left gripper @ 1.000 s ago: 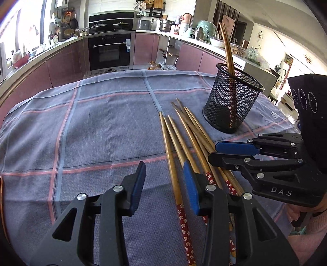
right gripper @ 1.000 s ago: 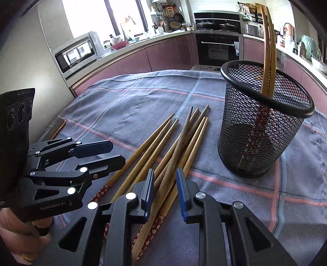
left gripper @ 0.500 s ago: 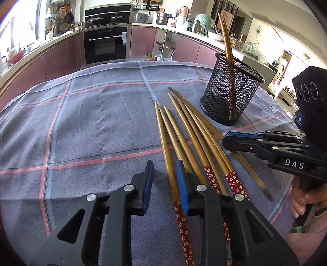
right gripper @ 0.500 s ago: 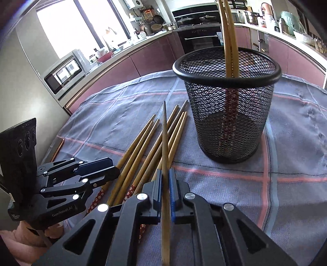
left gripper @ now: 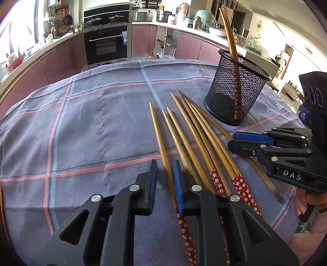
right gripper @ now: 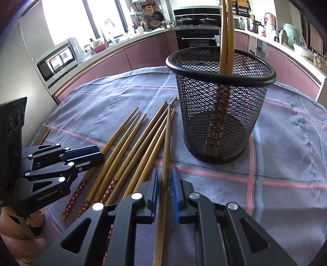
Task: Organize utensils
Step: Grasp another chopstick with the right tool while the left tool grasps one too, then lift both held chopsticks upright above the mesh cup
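Chopsticks [left gripper: 190, 143]: seven on cloth, two in mesh cup [left gripper: 237, 96]

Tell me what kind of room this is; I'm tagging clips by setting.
A home kitchen, most likely. A built-in oven sits among pink cabinets, pots crowd the countertop, and a microwave stands on the counter in the right wrist view.

My worktop wears a grey-blue checked cloth with pink and pale-blue stripes [left gripper: 98, 114]. Beyond it a curved run of mauve-pink glossy cabinets [left gripper: 61, 63] wraps the kitchen, with a black built-in oven [left gripper: 107, 44] set in. A silver microwave [right gripper: 59, 58] sits under a bright sunlit window [right gripper: 67, 20].
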